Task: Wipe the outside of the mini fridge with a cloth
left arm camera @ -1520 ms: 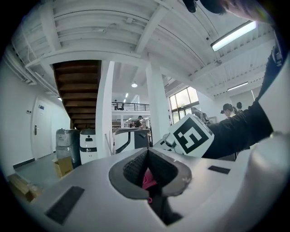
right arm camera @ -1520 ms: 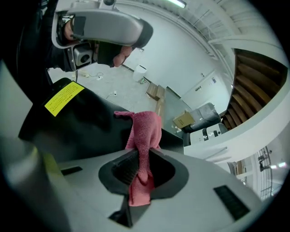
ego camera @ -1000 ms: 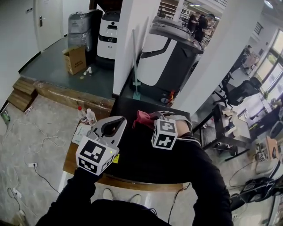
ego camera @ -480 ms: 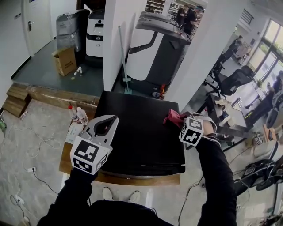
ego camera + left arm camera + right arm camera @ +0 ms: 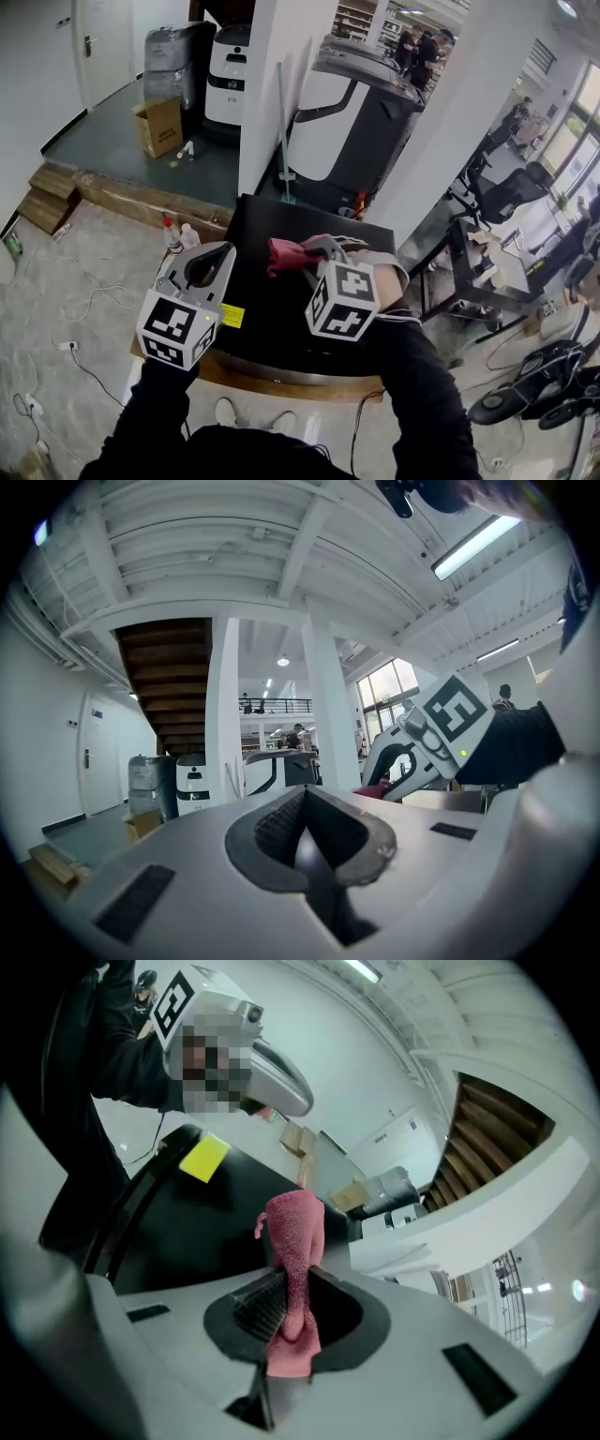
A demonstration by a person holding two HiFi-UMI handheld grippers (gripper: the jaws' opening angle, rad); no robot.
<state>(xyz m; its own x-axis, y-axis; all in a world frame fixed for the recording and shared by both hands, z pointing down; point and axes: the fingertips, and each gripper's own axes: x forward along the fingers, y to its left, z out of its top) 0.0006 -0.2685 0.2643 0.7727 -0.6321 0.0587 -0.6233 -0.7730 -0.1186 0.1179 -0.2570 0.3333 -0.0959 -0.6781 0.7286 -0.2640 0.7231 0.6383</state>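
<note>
1. Centrally in the head view, the right gripper point(image 5: 307, 253) clamps a pink cloth point(image 5: 284, 255) over the top of the black mini fridge point(image 5: 272, 314).
2. Left of it, the left gripper point(image 5: 214, 251) hovers above the fridge's left edge, its jaws pressed together on nothing.

Cloth point(image 5: 284, 253) over mini fridge point(image 5: 277, 314) top; 2 bottles point(image 5: 181, 236) at its left

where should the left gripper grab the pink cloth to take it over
Take the free end of the cloth that sticks out past the right gripper, coming in from the left over the mini fridge top. Its other end is pinched in the right jaws, so only that tuft is exposed. The left gripper is shut and should open first.
</note>
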